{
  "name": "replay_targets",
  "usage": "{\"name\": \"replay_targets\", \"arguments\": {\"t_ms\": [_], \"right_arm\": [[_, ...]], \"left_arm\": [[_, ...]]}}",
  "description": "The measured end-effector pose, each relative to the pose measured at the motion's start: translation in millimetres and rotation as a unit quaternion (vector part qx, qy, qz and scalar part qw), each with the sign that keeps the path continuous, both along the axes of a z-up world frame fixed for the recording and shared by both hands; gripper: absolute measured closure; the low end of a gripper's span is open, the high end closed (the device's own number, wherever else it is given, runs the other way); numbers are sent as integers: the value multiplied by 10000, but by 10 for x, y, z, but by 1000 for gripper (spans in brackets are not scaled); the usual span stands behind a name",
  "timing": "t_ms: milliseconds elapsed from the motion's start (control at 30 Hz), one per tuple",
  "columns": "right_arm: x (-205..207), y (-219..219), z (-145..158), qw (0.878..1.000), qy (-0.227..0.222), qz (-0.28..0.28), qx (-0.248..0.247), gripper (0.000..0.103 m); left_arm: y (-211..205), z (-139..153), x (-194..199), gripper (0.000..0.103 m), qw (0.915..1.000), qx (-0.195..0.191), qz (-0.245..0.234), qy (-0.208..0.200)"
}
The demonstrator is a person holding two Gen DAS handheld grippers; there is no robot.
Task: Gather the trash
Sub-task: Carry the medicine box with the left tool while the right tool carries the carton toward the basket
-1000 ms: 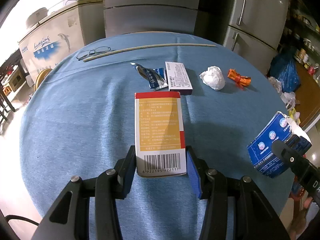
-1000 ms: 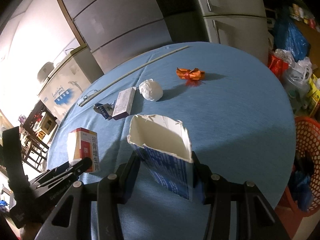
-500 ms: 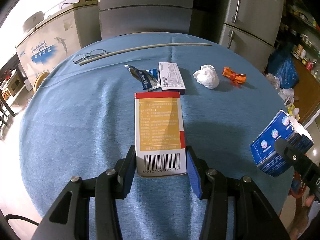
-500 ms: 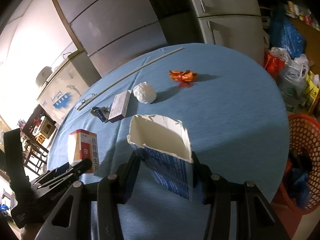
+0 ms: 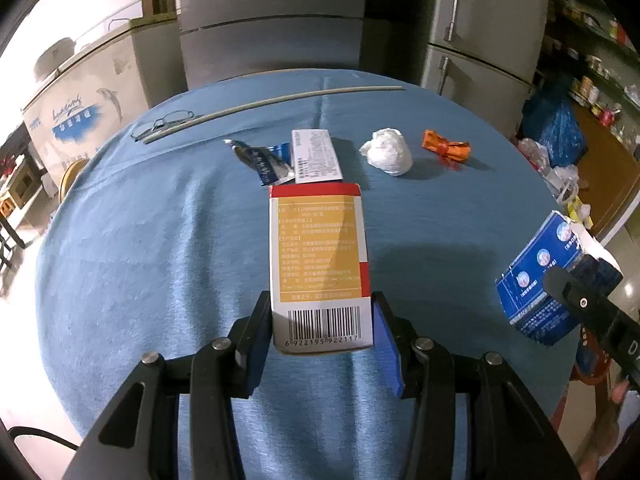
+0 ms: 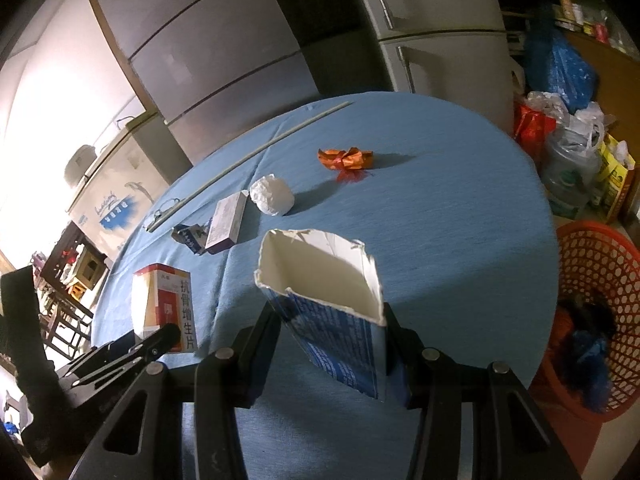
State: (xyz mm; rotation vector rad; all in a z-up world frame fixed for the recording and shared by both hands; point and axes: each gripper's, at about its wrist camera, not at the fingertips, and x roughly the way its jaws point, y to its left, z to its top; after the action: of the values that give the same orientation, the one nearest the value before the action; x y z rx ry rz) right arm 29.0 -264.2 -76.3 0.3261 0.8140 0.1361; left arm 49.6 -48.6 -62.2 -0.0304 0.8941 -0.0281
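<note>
My left gripper is shut on a yellow, red and white medicine box, held above the blue tablecloth; the same box shows at the left of the right wrist view. My right gripper is shut on a torn-open blue and white carton, also seen at the right edge of the left wrist view as the blue carton. Still on the cloth lie a white paper ball, an orange wrapper, a flat white box and a blue foil packet.
A red mesh basket holding dark and blue trash stands on the floor right of the table. Glasses and a long pale rod lie at the table's far side. Fridges stand behind; bags crowd the floor at the right.
Both grippers keep their boxes. The views have shifted slightly, so the table items sit a little further left and more of the red basket shows.
</note>
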Motion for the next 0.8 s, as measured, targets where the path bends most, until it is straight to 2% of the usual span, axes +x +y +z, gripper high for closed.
{"name": "replay_targets", "arguments": {"t_ms": [800], "right_arm": [[-116,-305,22,9994,-11,-339,42,51]], "left_arm": [[-480,84,-74,54,9984,76,-550,-96]]}}
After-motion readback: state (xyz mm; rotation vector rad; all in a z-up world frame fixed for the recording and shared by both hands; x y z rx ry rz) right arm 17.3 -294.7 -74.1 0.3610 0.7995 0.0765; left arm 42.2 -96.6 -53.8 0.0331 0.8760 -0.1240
